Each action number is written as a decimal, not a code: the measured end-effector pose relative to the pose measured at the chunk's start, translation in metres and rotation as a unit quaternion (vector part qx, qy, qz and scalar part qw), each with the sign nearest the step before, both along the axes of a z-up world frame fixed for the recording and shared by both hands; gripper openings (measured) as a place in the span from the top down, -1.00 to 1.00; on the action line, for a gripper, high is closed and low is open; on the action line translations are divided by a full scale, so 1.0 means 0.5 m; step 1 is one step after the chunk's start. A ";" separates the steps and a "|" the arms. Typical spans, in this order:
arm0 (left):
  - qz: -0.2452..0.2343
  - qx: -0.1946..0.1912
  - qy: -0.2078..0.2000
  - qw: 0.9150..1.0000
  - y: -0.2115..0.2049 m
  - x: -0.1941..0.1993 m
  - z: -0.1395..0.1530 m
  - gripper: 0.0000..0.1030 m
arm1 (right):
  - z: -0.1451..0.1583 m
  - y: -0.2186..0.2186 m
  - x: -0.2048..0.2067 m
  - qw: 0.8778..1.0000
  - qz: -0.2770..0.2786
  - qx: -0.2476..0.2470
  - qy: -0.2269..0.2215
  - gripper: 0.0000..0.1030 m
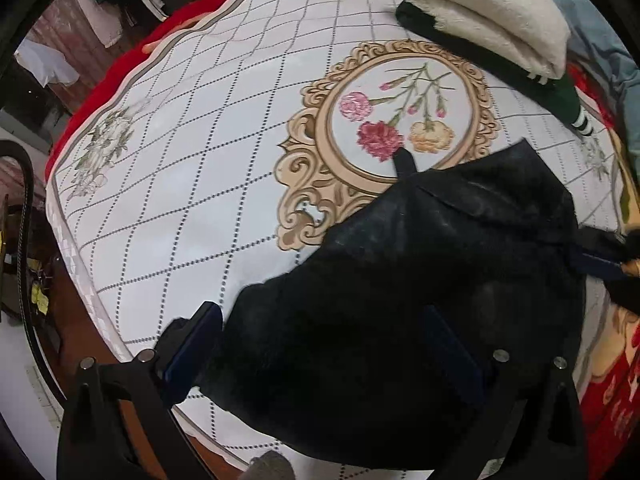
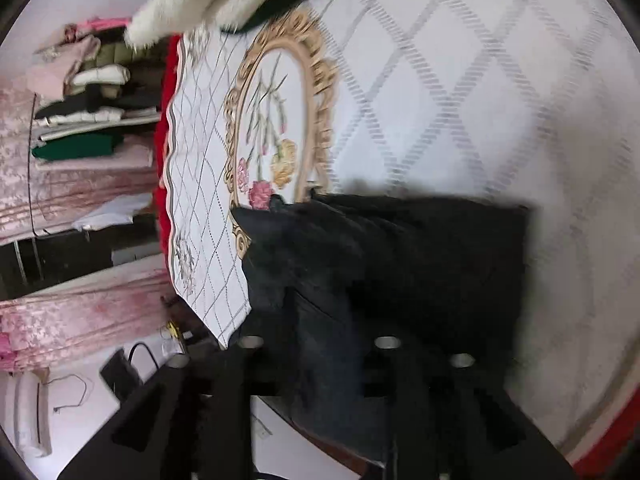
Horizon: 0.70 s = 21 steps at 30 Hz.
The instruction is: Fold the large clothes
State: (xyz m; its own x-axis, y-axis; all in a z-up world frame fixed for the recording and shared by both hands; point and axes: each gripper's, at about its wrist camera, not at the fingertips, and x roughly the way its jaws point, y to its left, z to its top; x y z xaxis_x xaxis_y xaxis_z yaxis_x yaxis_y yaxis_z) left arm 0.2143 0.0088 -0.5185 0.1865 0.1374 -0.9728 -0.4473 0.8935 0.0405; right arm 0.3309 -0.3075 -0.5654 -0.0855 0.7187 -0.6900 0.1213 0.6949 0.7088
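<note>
The left tongs (image 1: 320, 344) point almost straight down, and the black garment (image 1: 420, 280) lies bunched between and over their two blue pads. One pad stands clear at the garment's left edge; the other is half buried in the dark cloth. The jaws stand wide apart, and I cannot tell whether they press the fabric or merely straddle it.

The right tongs (image 2: 320, 360) are harder to read. Their view is blurred, and their black fingers merge with the black garment (image 2: 400, 248) that runs in between them. They look partly open with cloth in the gap, but whether they grip it I cannot say. From the left side, the right tongs (image 1: 600, 264) show at the garment's far corner, touching or pinching it there.

The garment sits near the edge of the bed (image 1: 180, 160), overlapping the lower rim of the flower medallion (image 1: 392, 128). It looks already gathered into a thick, roughly rectangular bundle, so I would judge this piece to be late in its folding, perhaps needing one last fold or a tidy.

Beyond the medallion lies a folded white piece (image 1: 480, 8) on top of a dark green one (image 1: 552, 92), apparently finished. More clothes are stacked on shelves (image 2: 88, 112) beside the bed.
</note>
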 end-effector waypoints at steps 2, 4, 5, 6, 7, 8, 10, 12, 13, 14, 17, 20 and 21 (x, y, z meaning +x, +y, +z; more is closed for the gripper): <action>-0.006 0.006 0.008 1.000 -0.008 0.005 -0.018 -1.00 | -0.005 -0.064 -0.027 1.000 -0.019 -0.014 -0.006 -0.13; -0.009 0.019 0.023 1.000 -0.009 0.009 -0.046 -1.00 | -0.032 -0.107 -0.049 0.999 -0.027 -0.024 -0.004 -0.15; -0.009 0.024 0.033 0.999 -0.007 0.009 -0.064 -1.00 | -0.051 -0.121 -0.056 0.999 -0.028 -0.020 0.002 -0.15; -0.010 0.015 0.041 0.999 -0.003 0.009 -0.083 -1.00 | -0.078 -0.131 -0.063 1.000 -0.026 -0.007 0.010 -0.15; -0.006 0.002 0.042 0.999 0.003 0.008 -0.095 -1.00 | -0.108 -0.134 -0.070 1.000 -0.020 0.014 0.018 -0.16; -0.003 -0.003 0.041 0.999 0.007 0.007 -0.097 -1.00 | -0.133 -0.132 -0.074 0.999 -0.017 0.038 0.023 -0.31; -0.005 -0.009 0.039 0.999 0.011 0.008 -0.100 -1.00 | -0.188 -0.119 -0.072 0.994 -0.027 0.104 0.032 -0.44; -0.011 -0.006 0.037 0.999 0.009 0.008 -0.101 -1.00 | -0.217 -0.092 -0.062 0.987 -0.016 0.160 0.028 -0.45; -0.012 -0.006 0.036 0.999 0.008 0.007 -0.101 -1.00 | -0.224 -0.074 -0.055 0.985 -0.009 0.169 0.022 -0.53; -0.012 -0.006 0.035 0.999 0.009 0.007 -0.103 -1.00 | -0.225 -0.057 -0.049 0.984 0.002 0.175 0.016 -0.62; -0.009 -0.009 0.036 0.999 0.011 0.007 -0.106 -1.00 | -0.211 0.000 -0.030 0.988 0.041 0.151 0.001 -0.65; -0.007 -0.008 0.036 0.999 0.015 0.006 -0.110 -1.00 | -0.176 0.018 -0.026 0.981 0.036 0.190 0.014 -0.66; -0.008 -0.012 0.033 0.999 0.017 0.004 -0.109 -1.00 | -0.153 0.012 -0.028 0.973 0.030 0.230 0.015 -0.65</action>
State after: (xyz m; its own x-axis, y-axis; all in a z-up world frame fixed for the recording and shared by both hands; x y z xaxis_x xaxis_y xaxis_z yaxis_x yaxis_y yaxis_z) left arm 0.2163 0.0175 -0.5732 0.1228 0.1116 -0.9861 -0.4307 0.9012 0.0483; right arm 0.3166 -0.3013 -0.6418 -0.1514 0.9440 -0.2931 0.1163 0.3115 0.9431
